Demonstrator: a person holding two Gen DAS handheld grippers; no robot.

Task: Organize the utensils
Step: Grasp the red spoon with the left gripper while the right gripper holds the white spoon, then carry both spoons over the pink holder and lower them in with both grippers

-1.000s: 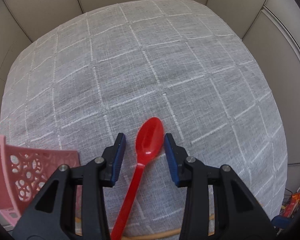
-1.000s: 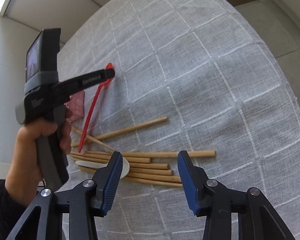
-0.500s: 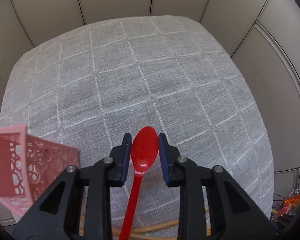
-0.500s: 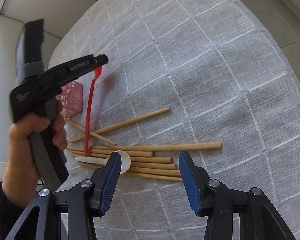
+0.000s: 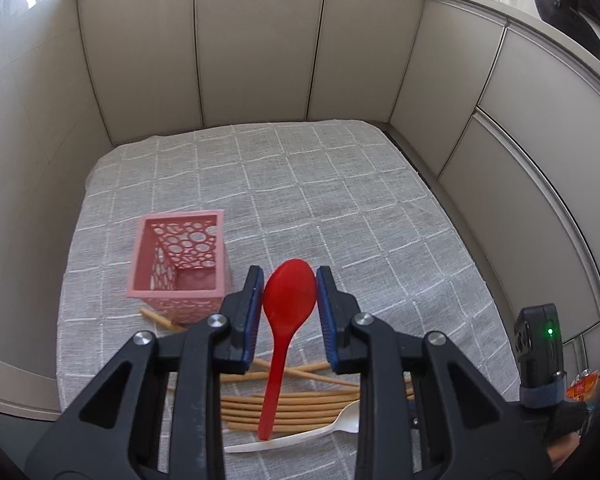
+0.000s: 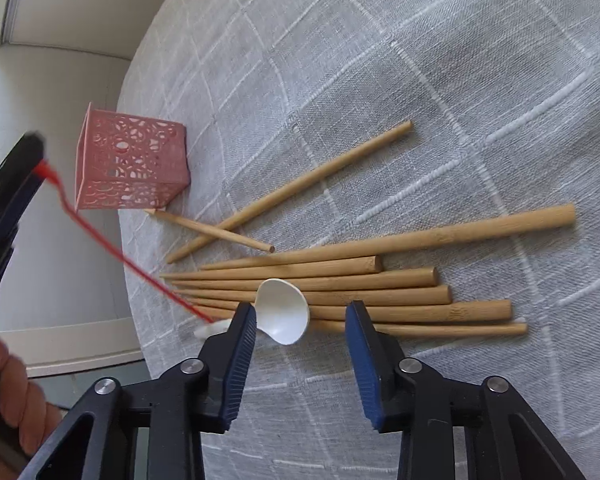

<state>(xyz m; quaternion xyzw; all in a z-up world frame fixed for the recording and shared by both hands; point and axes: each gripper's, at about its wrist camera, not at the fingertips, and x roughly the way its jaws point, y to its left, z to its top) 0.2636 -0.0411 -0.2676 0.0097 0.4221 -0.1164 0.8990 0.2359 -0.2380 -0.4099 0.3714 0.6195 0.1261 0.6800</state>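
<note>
1. Left gripper [image 5: 290, 312] was clamped on the bowl of the red spoon [image 5: 288, 300], both blue pads pressed against its sides. The handle hung down and back toward the person, its tip [image 5: 265, 434] above the chopsticks and white spoon in the left wrist view.

2. Relation that matters for the coming move: the pink perforated holder [image 5: 178, 264] stood upright on the grey checked tablecloth [image 5: 340, 184], to the left of the held spoon and just ahead of it, mouth open upward. The spoon's long axis ran roughly along the gripper's fingers, so by my judgement the handle end must be swung over the holder's opening before letting go. The left hand was clearly the nearer one to the holder.

3. Right gripper [image 6: 302, 344] hung with its jaws spread and nothing between them, just above the white spoon [image 6: 282, 312], which lay on the bundle of bamboo chopsticks [image 6: 380, 276].

4. Against a second earlier: the left jaws had then been apart around the spoon lying on the cloth; now they gripped it, lifted clear, and the holder had come fully into view. The right gripper had moved closer to the white spoon.
</note>
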